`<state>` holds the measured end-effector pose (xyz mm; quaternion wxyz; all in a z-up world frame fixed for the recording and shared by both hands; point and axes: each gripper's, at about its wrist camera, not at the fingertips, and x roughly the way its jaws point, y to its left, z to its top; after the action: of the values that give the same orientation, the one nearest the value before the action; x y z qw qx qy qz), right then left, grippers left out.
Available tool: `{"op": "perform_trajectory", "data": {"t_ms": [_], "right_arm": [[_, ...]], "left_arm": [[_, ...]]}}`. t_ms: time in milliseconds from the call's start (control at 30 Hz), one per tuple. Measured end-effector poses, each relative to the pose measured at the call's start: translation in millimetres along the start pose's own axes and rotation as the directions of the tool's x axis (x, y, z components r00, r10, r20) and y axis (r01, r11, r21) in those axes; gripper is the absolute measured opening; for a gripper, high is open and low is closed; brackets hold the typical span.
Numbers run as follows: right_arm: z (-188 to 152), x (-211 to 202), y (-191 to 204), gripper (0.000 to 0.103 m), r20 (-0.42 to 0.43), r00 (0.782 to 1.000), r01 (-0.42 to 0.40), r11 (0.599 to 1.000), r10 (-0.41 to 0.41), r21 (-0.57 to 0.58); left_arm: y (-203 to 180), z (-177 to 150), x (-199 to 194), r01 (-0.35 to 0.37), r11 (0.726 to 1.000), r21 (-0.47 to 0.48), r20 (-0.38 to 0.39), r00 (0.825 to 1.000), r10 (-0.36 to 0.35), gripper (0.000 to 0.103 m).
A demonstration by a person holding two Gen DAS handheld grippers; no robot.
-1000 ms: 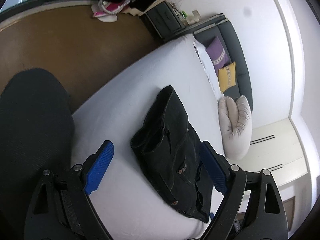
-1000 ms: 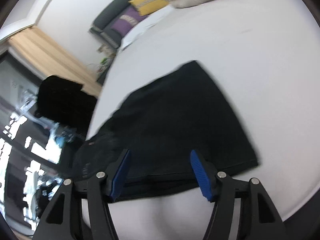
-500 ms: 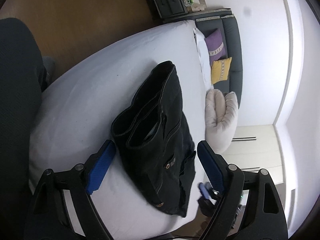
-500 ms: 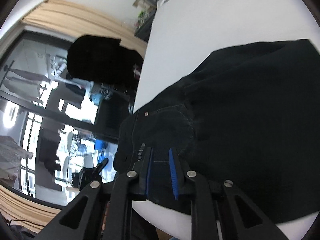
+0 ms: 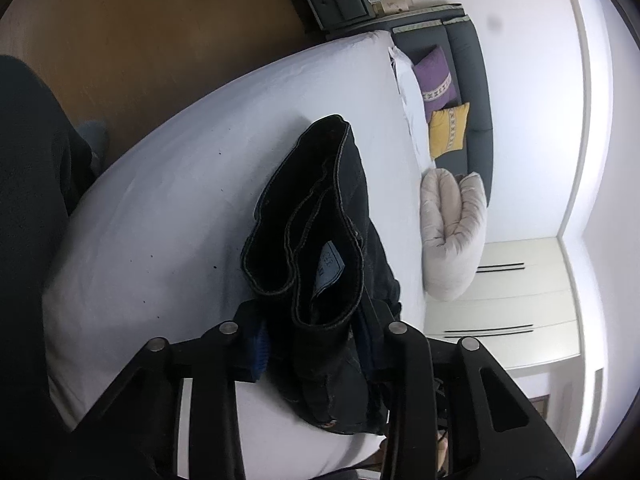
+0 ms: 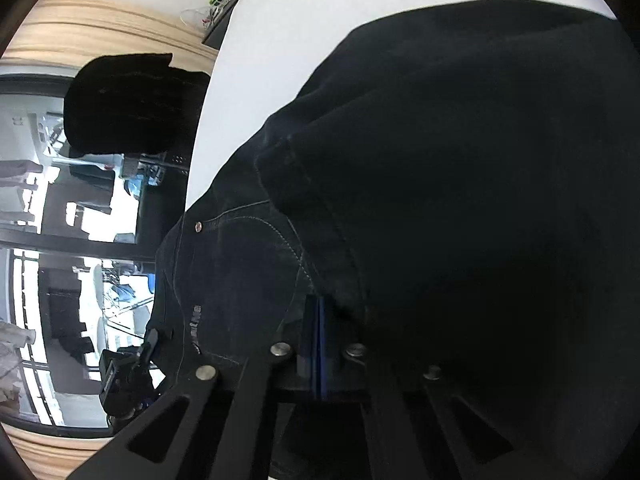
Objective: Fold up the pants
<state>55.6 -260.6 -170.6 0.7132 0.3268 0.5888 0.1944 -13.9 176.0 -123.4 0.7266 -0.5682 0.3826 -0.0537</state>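
Now the black pants (image 5: 320, 240) lie folded on the white bed (image 5: 168, 200); the left gripper (image 5: 316, 344), its jaws just narrowed, clamps their waistband, while the right gripper (image 6: 318, 344), jaws fully together, pinches a fold of the fabric

Pants (image 5: 320, 240) lie on bed (image 5: 180, 208), pillows (image 5: 454, 236) behind.
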Motion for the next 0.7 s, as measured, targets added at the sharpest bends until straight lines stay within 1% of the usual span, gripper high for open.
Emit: {"op": "perform_trajectory", "data": {"t_ms": [33,167,300,400,467,533,600,633,667,700], "right_arm": [[-1,0,-2,0.0,0.004,1.0,-0.002,1.0,0.002,0.002],[-7,2,-5,0.0,0.031,1.0,0.005,1.0,-0.004,-0.027],[-7,0,-11,0.0,0.042,0.998,-0.036,0.999,0.036,-0.022],[-6,-2,-15,0.0,0.048,0.998,-0.047,0.998,0.048,-0.034],[-6,-2,-14,0.0,0.051,0.997,-0.051,0.998,0.053,-0.041],[-5,-3,-13,0.0,0.05,0.997,-0.06,0.998,0.062,-0.034],[-5,-10,-8,0.0,0.052,0.996,-0.068,0.997,0.07,-0.042],[-5,-16,-8,0.001,0.054,0.995,-0.08,0.996,0.083,-0.049],[-6,-23,-7,0.006,0.059,0.992,-0.108,0.993,0.111,-0.054],[-6,-30,-7,0.014,0.065,0.988,-0.137,0.989,0.141,-0.052]], "left_arm": [[3,-2,-4,-0.001,1.0,0.002,0.0,1.0,0.001,0.029],[-3,-1,2,-0.025,0.999,0.032,0.006,1.0,0.025,0.024],[-18,0,4,-0.045,0.996,0.077,0.013,0.999,0.044,0.019],[-39,-1,5,-0.052,0.989,0.14,0.02,0.999,0.05,0.016],[-60,-4,6,-0.057,0.977,0.207,0.022,0.998,0.054,0.015],[-86,-10,11,-0.064,0.957,0.284,0.018,0.998,0.062,0.015],[-115,-20,19,-0.076,0.925,0.373,0.013,0.997,0.077,0.015],[-130,-27,24,-0.077,0.902,0.425,0.011,0.997,0.08,0.015],[-145,-36,29,-0.074,0.876,0.477,0.008,0.997,0.08,0.015],[-161,-46,36,-0.068,0.845,0.531,0.002,0.997,0.079,0.015]]}}
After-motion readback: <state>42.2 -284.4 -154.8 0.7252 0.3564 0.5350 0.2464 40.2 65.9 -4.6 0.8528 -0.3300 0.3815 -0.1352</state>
